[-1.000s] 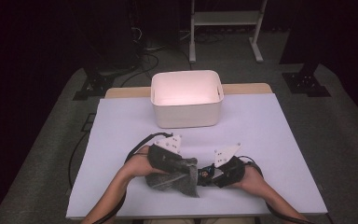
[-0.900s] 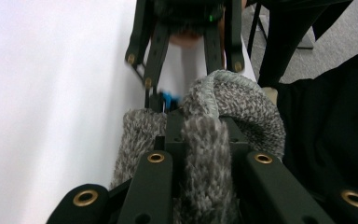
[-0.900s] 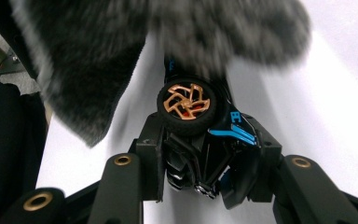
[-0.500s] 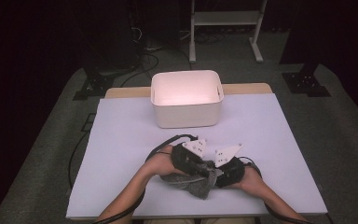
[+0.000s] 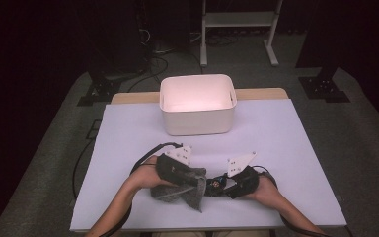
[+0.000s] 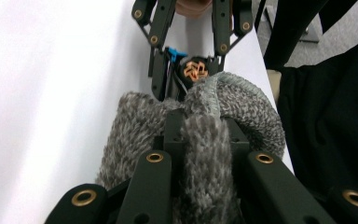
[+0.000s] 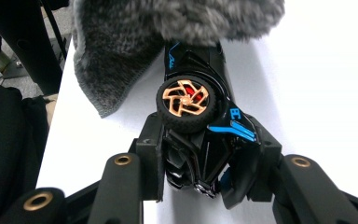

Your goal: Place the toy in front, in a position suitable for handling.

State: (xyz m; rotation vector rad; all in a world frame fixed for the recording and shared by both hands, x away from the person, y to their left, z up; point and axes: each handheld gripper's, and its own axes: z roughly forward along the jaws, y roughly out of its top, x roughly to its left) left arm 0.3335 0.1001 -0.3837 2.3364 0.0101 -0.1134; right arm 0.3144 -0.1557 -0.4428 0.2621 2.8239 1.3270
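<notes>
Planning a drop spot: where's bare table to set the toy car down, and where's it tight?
Free: the wide strip between the bin and the grippers, plus both side margins of the table. Crowded: near edge centre, where the left gripper clamps the grey cloth against the toy car held by the right gripper.

Left gripper and right gripper: black linked jaws with brass-coloured rivets at the joints. Pale three-cornered plate atop each body. Black cable loops out behind each. Forearms bare, no sleeves seen.
</notes>
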